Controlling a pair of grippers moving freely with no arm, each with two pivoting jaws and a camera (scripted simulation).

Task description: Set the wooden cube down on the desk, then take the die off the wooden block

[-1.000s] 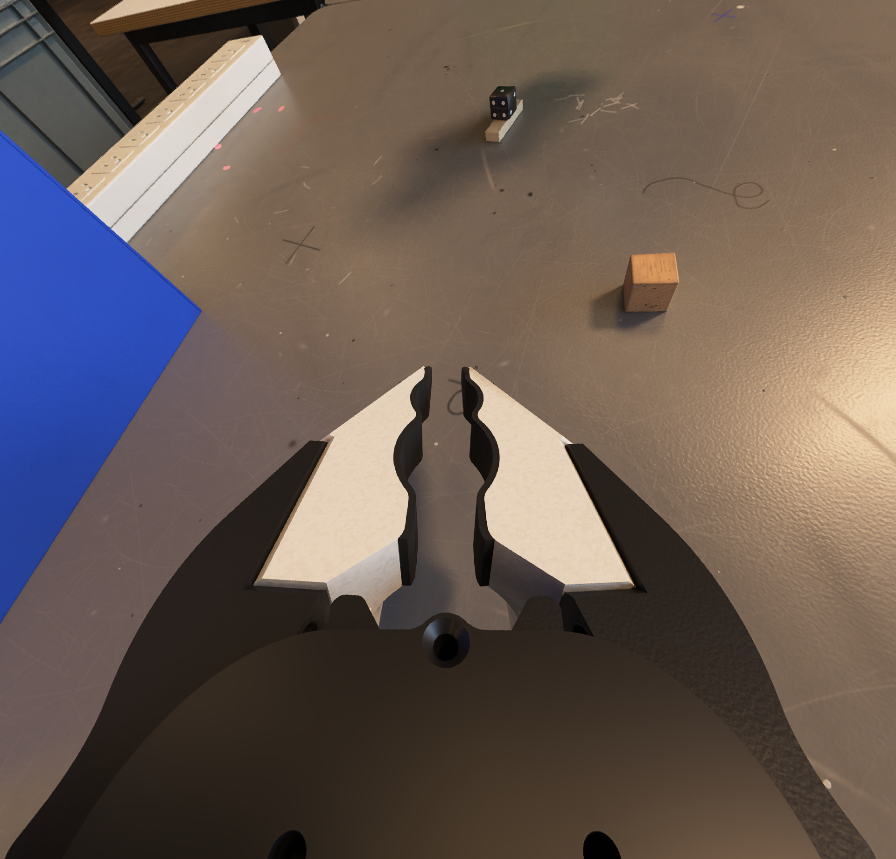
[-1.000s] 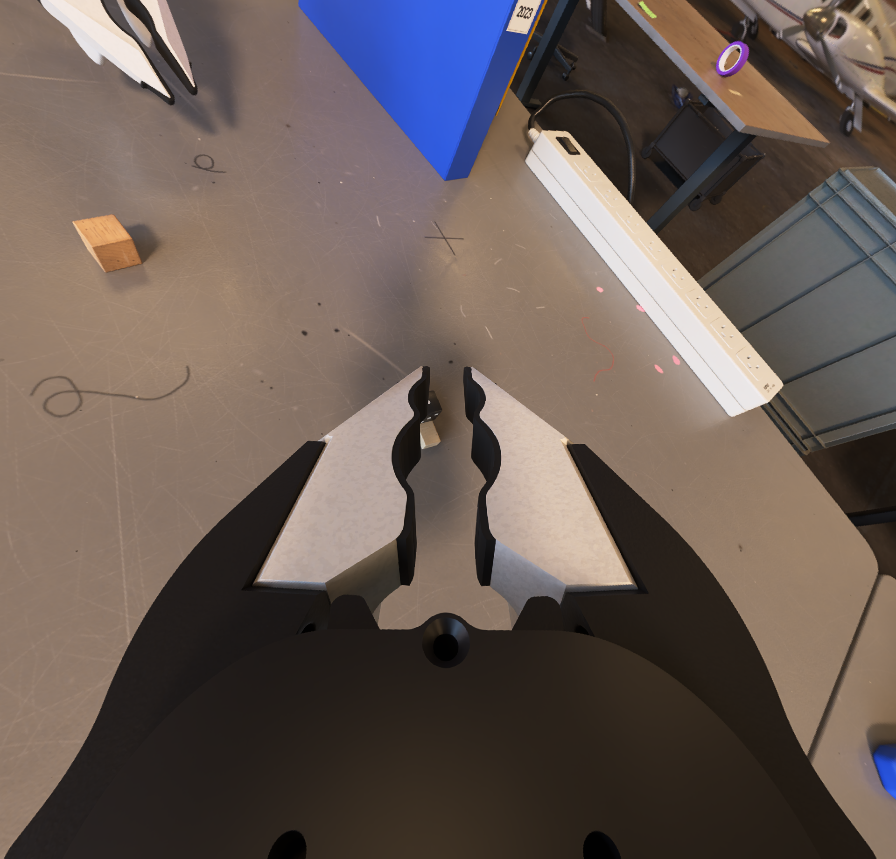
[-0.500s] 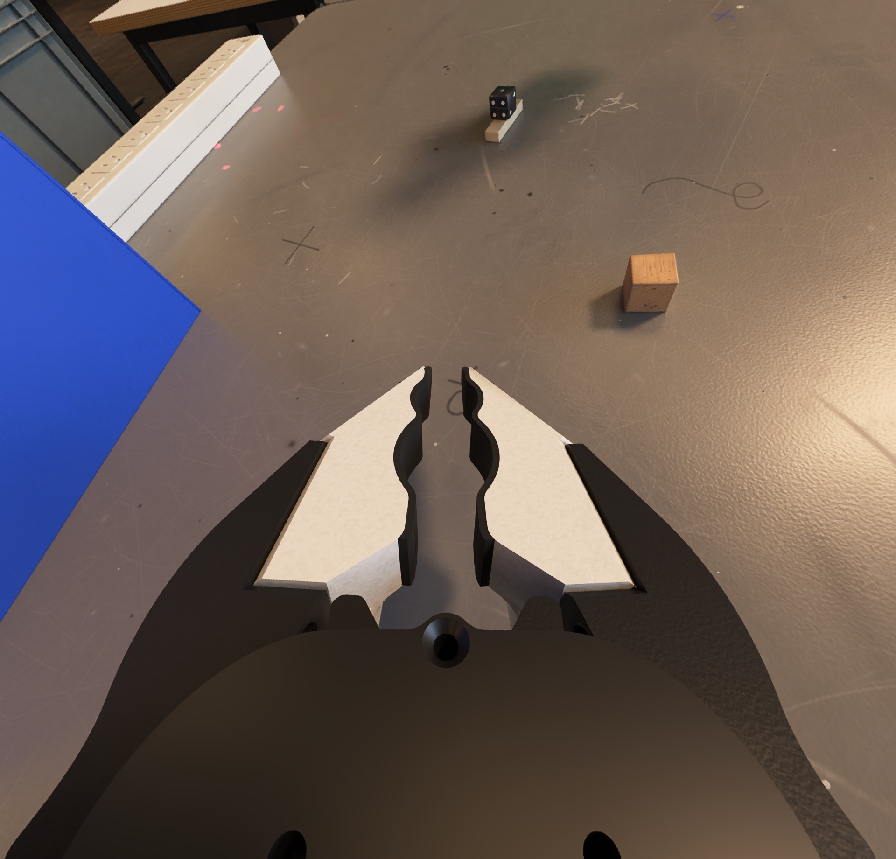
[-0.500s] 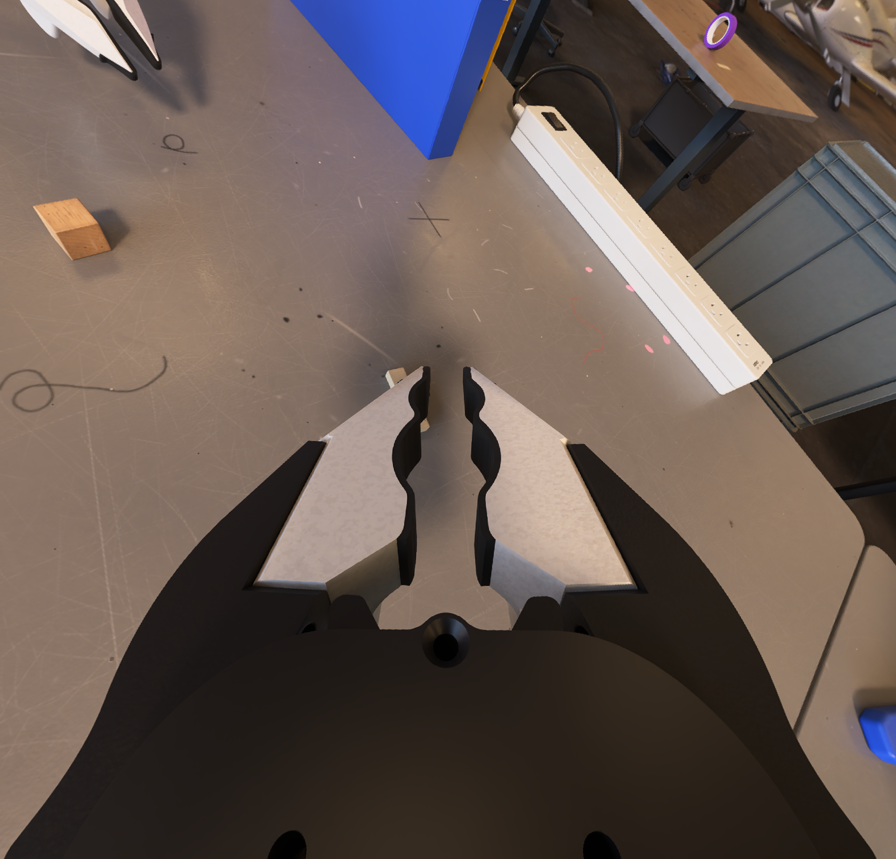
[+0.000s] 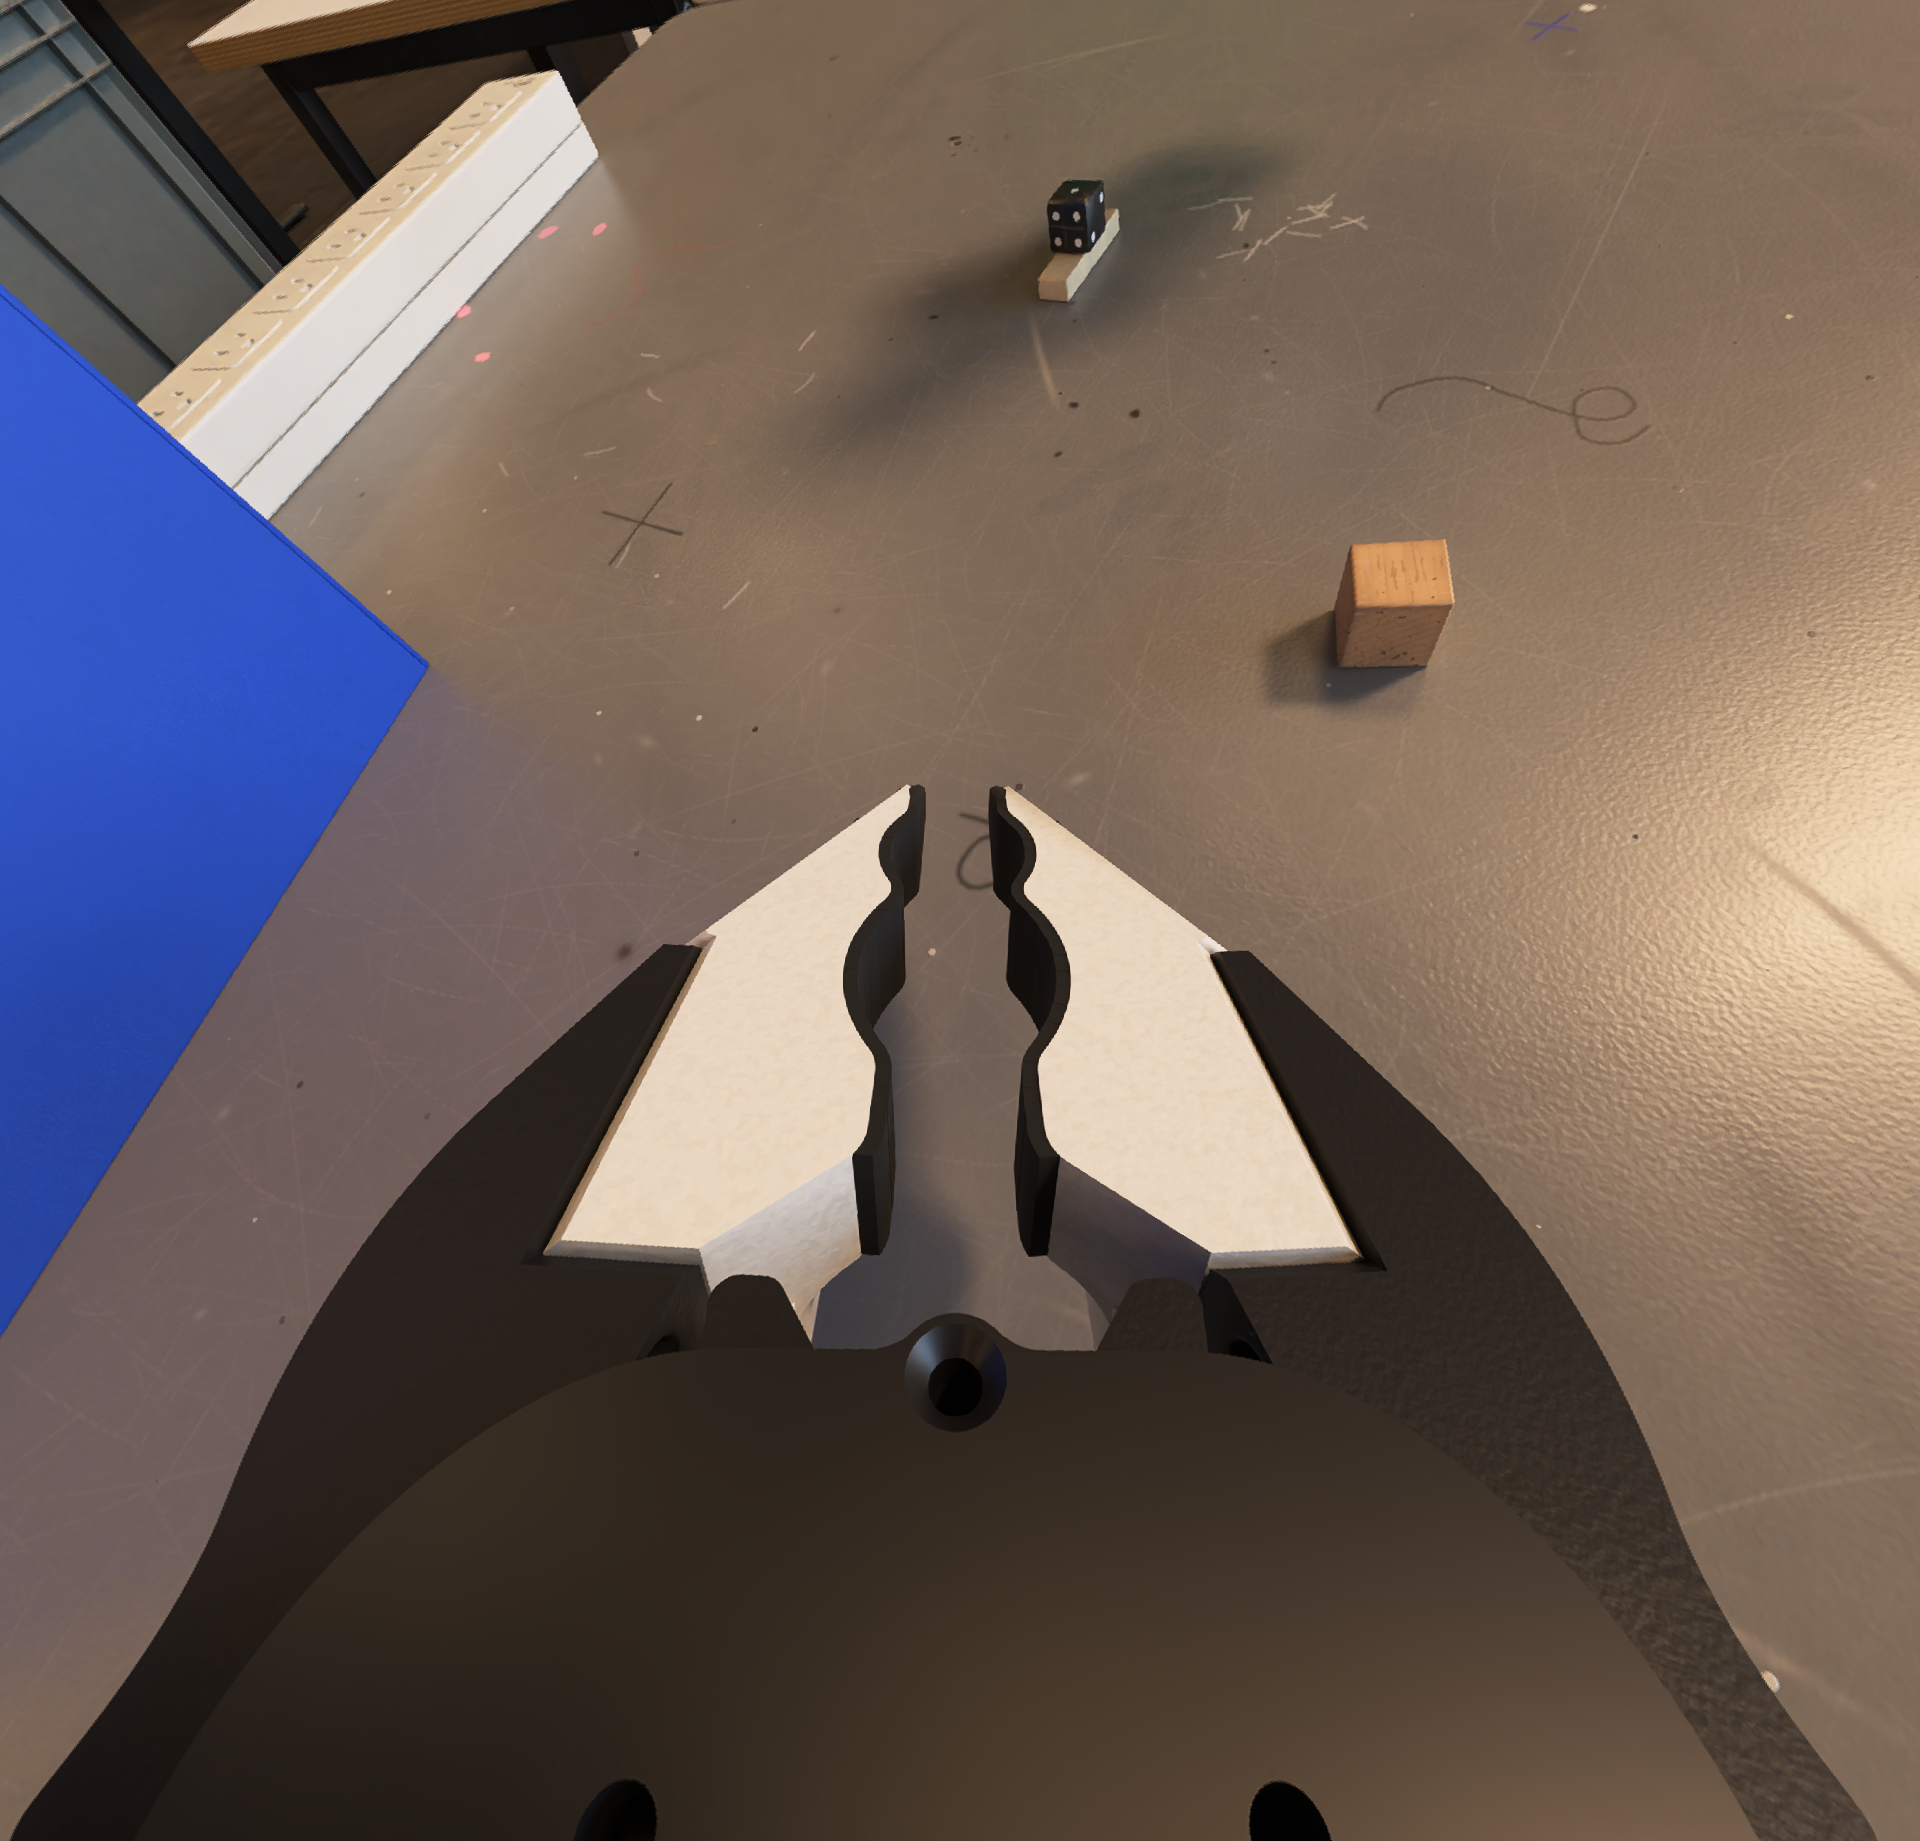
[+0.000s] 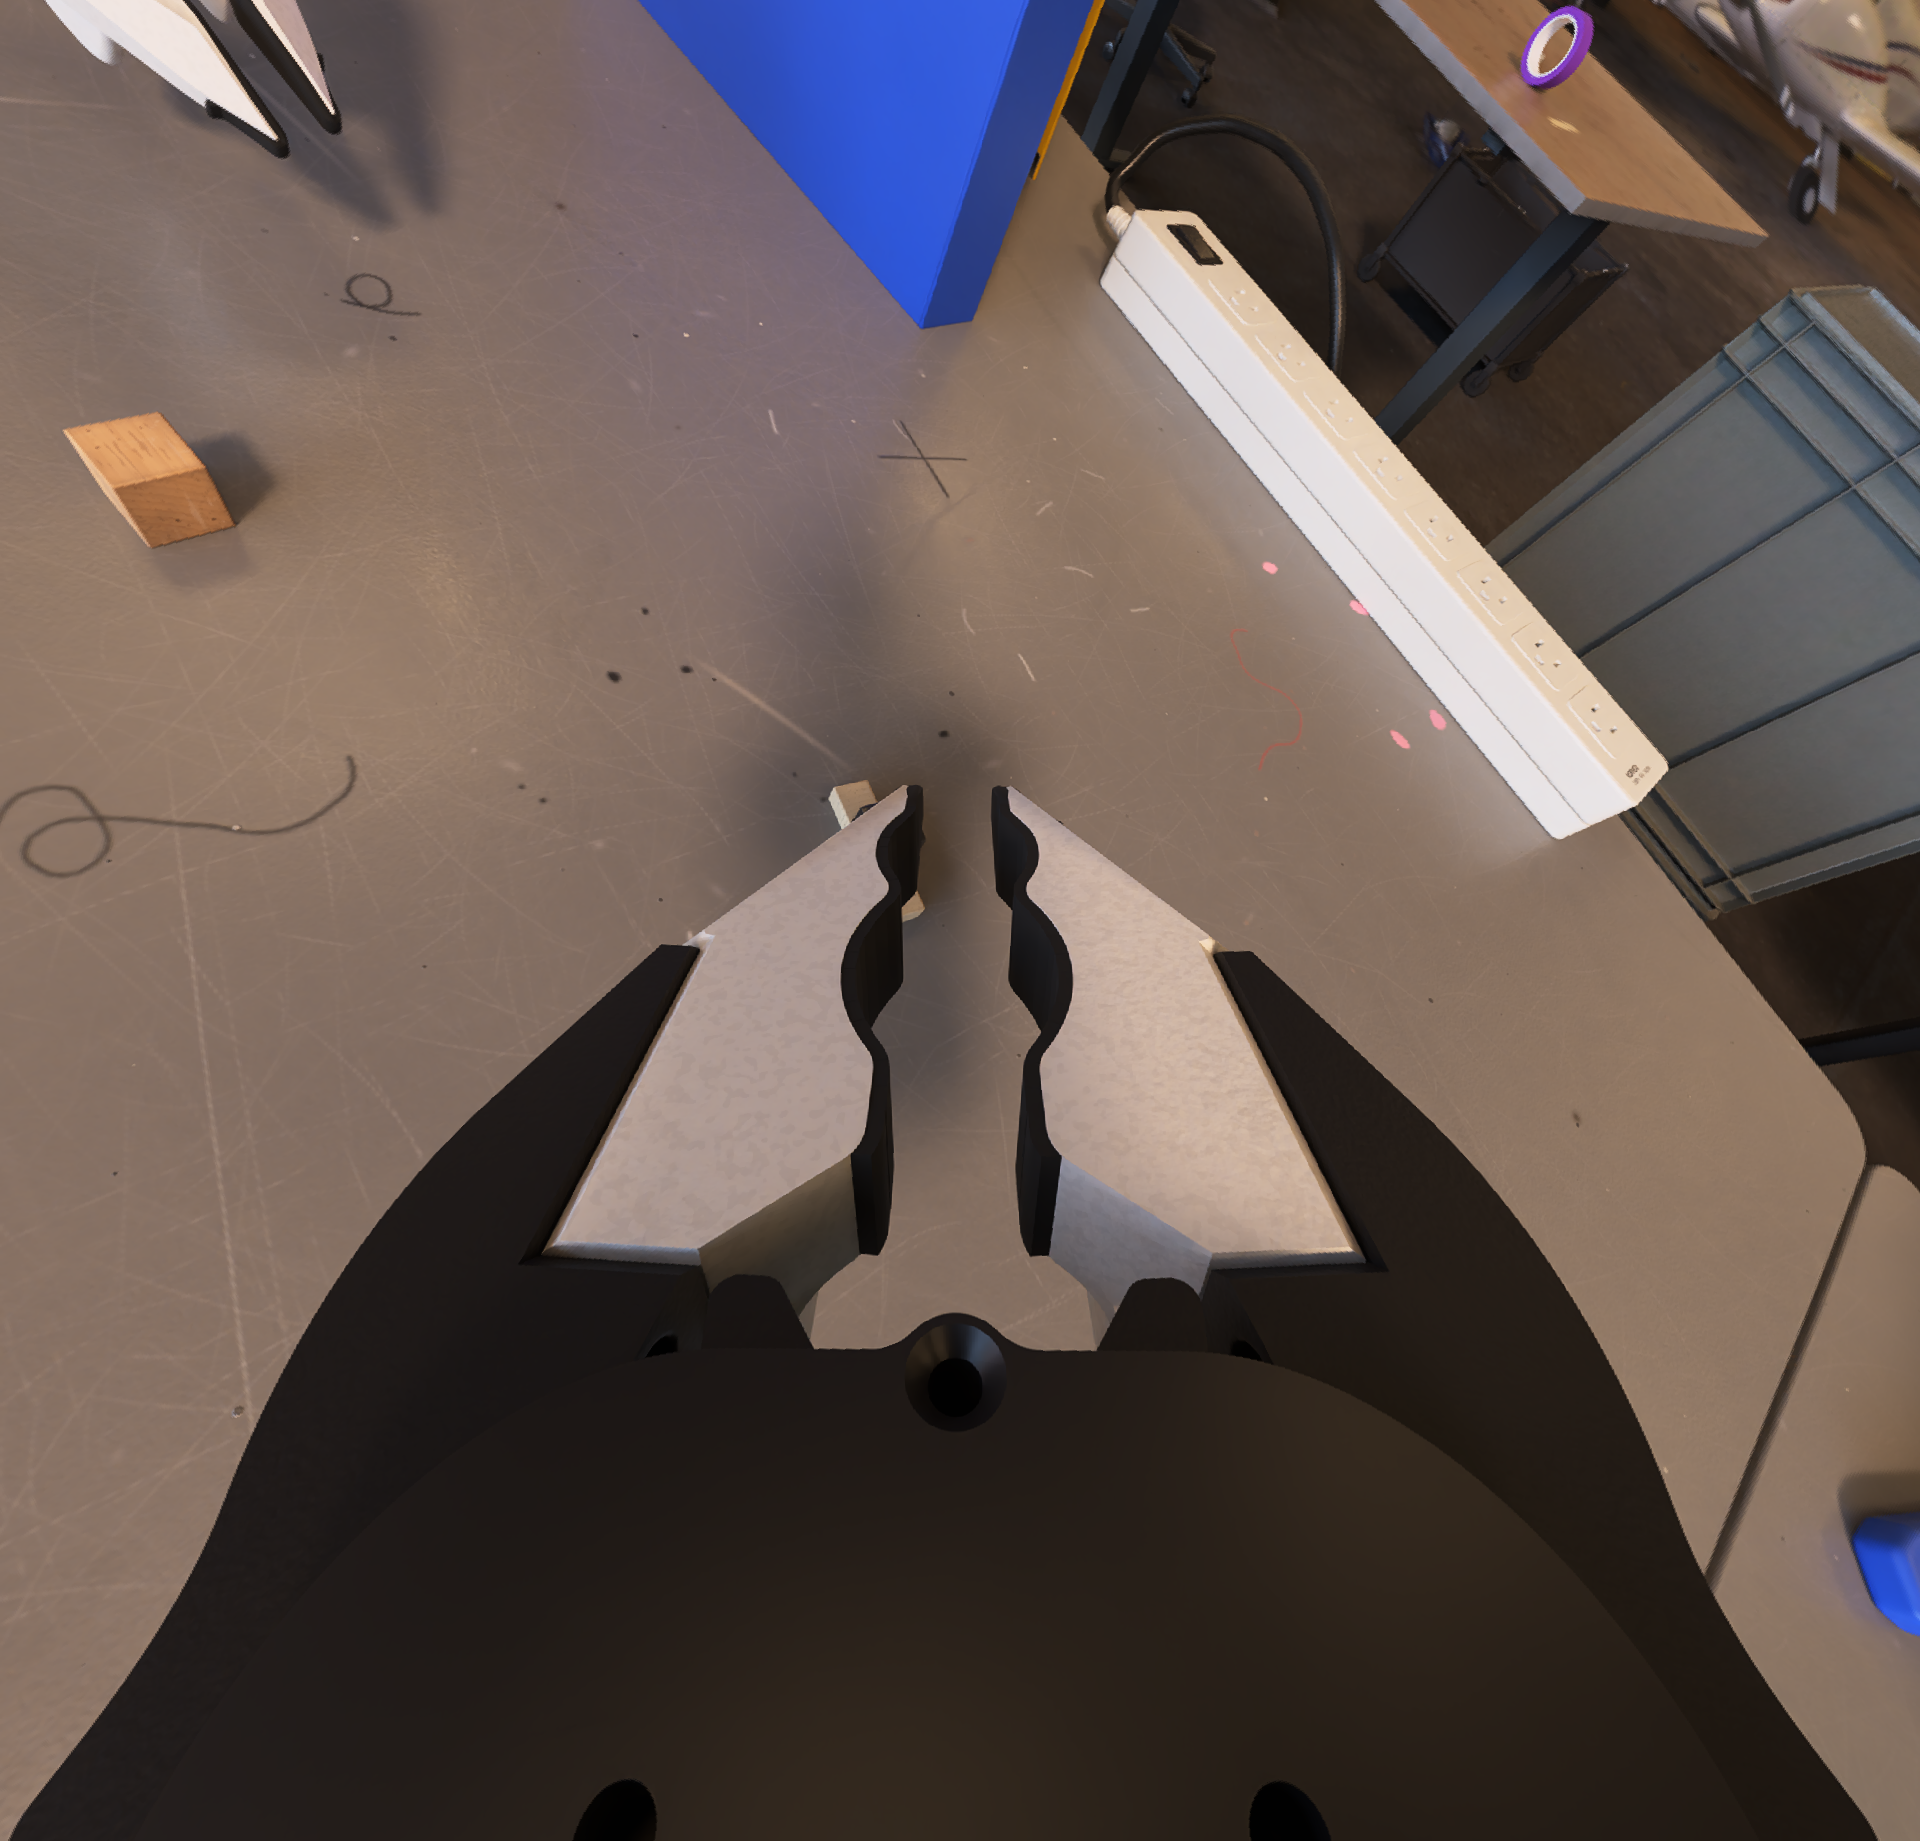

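Observation:
The wooden cube [image 5: 1392, 602] rests on the grey desk [image 5: 1558, 960], ahead and to the right of my left gripper [image 5: 954, 804], which is open a narrow gap and empty. Farther off, the black die [image 5: 1075, 215] sits on the pale wooden block [image 5: 1070, 274]. In the right wrist view my right gripper [image 6: 956, 804] is open a narrow gap, hovering at the block [image 6: 854, 802], whose end shows beside the left fingertip [image 6: 883, 856]. The die is hidden behind that finger. The cube [image 6: 151, 477] and the left gripper [image 6: 301, 129] show at far left.
A tall blue box [image 6: 862, 77] stands at the desk's far side and fills the left [image 5: 156, 700] of the left wrist view. A white power strip [image 6: 1371, 503] lies along the desk edge, with a grey crate [image 6: 1766, 586] beyond it. Other tables stand farther off.
The right gripper shifted during the first half second so the die went out of sight behind its left finger, then held. The left gripper, cube and die have not moved.

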